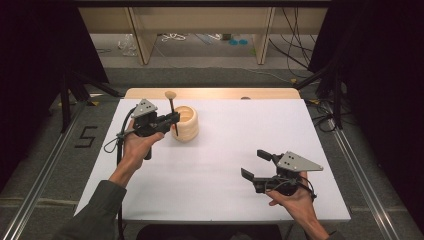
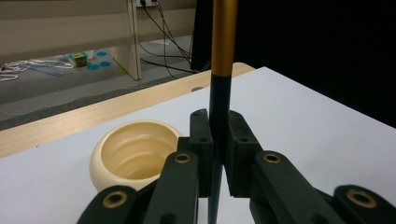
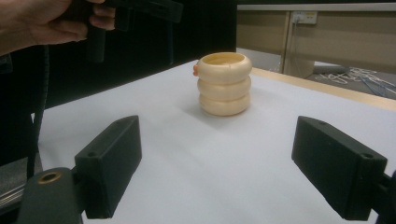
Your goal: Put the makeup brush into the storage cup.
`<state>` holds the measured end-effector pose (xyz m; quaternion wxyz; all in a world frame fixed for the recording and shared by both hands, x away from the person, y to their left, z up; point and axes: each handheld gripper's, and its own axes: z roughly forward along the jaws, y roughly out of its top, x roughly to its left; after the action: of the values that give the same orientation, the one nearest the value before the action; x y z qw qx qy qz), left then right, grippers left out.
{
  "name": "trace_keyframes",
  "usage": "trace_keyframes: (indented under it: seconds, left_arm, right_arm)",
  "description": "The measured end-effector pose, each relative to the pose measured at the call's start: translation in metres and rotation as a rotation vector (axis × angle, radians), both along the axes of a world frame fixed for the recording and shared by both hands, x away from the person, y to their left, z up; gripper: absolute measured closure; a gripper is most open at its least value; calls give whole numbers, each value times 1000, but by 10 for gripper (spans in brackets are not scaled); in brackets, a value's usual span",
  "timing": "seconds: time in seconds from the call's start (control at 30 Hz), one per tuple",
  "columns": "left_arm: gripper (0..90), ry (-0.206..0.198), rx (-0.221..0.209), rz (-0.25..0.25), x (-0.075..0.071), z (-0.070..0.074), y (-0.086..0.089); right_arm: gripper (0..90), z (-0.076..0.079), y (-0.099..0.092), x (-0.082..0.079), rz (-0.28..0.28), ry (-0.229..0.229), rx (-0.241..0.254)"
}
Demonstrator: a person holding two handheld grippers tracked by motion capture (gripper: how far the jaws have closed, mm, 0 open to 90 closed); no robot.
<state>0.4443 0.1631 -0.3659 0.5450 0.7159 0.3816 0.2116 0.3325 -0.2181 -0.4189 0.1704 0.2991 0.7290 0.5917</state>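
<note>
Nearest the person, the right gripper (image 1: pixel 256 169) is sitting low over the bare white table (image 1: pixel 215 170), its jaws spread wide and holding nothing. Farther out on the left, the left gripper (image 1: pixel 173 119) is clenching a thin stick (image 1: pixel 173 114), dark at the bottom, gold higher up, with a rounded wooden knob on top. It is holding the stick upright, just beside the cream ringed pot (image 1: pixel 186 123), on the side facing the gripper, with the lower tip hanging next to the pot's wall rather than over its mouth.

The danger, I'd say, is that tip: if the hand is swinging sideways too low, the stick could be catching the rim and tipping or shoving the light pot. The grip is narrow too, so the stick could be pivoting between the pads.

Plenty of open table is lying to the right and front; the wooden far edge (image 1: pixel 215 93) is near behind the pot.
</note>
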Motion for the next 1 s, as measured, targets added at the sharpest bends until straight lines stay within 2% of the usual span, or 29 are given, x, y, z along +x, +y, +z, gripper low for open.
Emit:
trace_keyframes:
  seconds: [0.4,0.57,0.67,0.73,0.77,0.8,0.83,0.87,0.93,0.97,1.0]
  left_arm:
    - [831,7,19,38,27,4,-4]
    - [831,8,8,60,38,2,-6]
    - [831,3,17,70,43,0,-5]
    - [831,5,3,80,46,-2,-4]
    - [831,4,2,83,48,-2,-4]
    - [831,5,6,84,49,-2,-4]
    - [831,6,-3,86,50,-3,-5]
    - [831,6,5,87,51,-2,-5]
    - [831,1,9,86,52,-2,-7]
    - [831,0,7,85,53,-2,-8]
    - [831,-2,9,88,54,-1,-9]
  right_arm:
    - [167,-1,0,0,3,-2,-6]
    - [159,-1,0,0,10,-6,6]
    - [159,0,-1,0,5,-7,-7]
    - [159,-1,-1,0,6,-5,-6]
    - [159,-1,-1,1,8,-6,1]
    - [159,-2,-1,2,7,-31,-6]
    - [159,-2,-1,1,10,-6,-2]
    - [159,-1,-1,0,13,7,-12]
    - [159,-1,-1,0,7,9,-20]
    - [160,-1,-1,0,7,8,-21]
    - [159,-2,-2,1,8,-19,-23]
